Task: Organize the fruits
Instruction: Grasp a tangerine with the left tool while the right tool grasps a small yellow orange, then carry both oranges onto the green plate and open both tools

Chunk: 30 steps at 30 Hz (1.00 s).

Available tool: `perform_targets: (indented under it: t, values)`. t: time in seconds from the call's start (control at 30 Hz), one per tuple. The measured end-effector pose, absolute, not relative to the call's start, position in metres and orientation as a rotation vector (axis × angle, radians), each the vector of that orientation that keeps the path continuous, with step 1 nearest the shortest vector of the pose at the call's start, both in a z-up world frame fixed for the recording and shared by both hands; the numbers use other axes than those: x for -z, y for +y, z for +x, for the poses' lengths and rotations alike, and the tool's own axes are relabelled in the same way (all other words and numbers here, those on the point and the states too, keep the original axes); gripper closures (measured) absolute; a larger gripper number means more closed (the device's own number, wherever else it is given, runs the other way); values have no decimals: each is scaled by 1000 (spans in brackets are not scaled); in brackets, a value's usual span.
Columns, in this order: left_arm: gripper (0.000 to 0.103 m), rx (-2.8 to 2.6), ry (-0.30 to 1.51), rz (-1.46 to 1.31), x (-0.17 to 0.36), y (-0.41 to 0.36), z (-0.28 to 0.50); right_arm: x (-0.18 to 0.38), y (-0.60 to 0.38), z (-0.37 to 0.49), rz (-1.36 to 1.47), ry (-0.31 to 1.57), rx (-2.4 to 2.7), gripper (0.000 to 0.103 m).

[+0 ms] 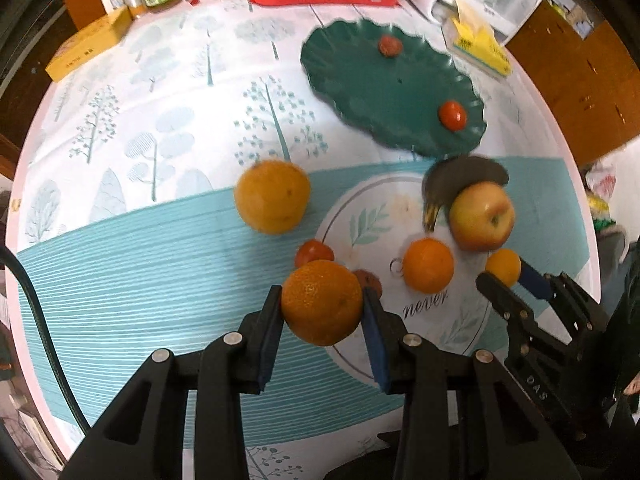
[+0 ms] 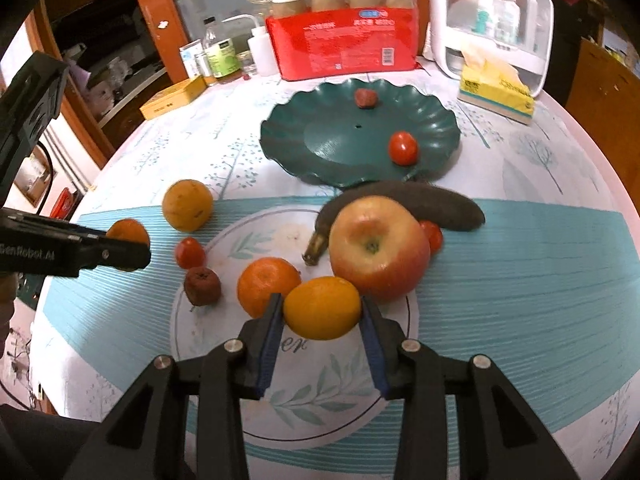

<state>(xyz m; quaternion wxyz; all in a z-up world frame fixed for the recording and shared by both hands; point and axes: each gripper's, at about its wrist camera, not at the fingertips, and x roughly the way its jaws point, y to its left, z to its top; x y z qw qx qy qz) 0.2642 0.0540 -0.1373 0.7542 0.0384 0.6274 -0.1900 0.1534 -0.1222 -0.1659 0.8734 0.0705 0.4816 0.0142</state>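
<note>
My left gripper (image 1: 322,304) is shut on an orange mandarin (image 1: 320,296) and holds it above the tablecloth. In the right wrist view, that left gripper (image 2: 132,250) shows at the left edge with the mandarin (image 2: 126,230). My right gripper (image 2: 322,312) is shut on a small yellow-orange citrus (image 2: 322,306), lifted over the printed circle. A scalloped green plate (image 2: 320,144) behind holds a tomato (image 2: 403,148) and a dark red fruit (image 2: 365,98). On the cloth lie an apple (image 2: 378,246), a blackened banana (image 2: 436,202), an orange (image 2: 264,286) and a yellow orange (image 2: 187,205).
Two tomatoes (image 2: 190,253) (image 2: 433,235) and a shrivelled dark fruit (image 2: 202,286) also lie on the cloth. Along the far edge stand a red package (image 2: 344,46), a yellow tissue box (image 2: 496,94), a white appliance (image 2: 492,20), bottles and a yellow box (image 2: 172,98).
</note>
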Motion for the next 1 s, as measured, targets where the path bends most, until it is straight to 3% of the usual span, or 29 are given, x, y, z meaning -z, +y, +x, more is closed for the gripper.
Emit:
perform_targets:
  t: [0.63, 1.0]
  values:
    - [66, 322, 1134, -36, 66, 22, 299, 83, -149, 201, 27, 820, -170, 65]
    - [66, 336, 1029, -68, 39, -5, 322, 72, -170, 227, 19, 763, -193, 65]
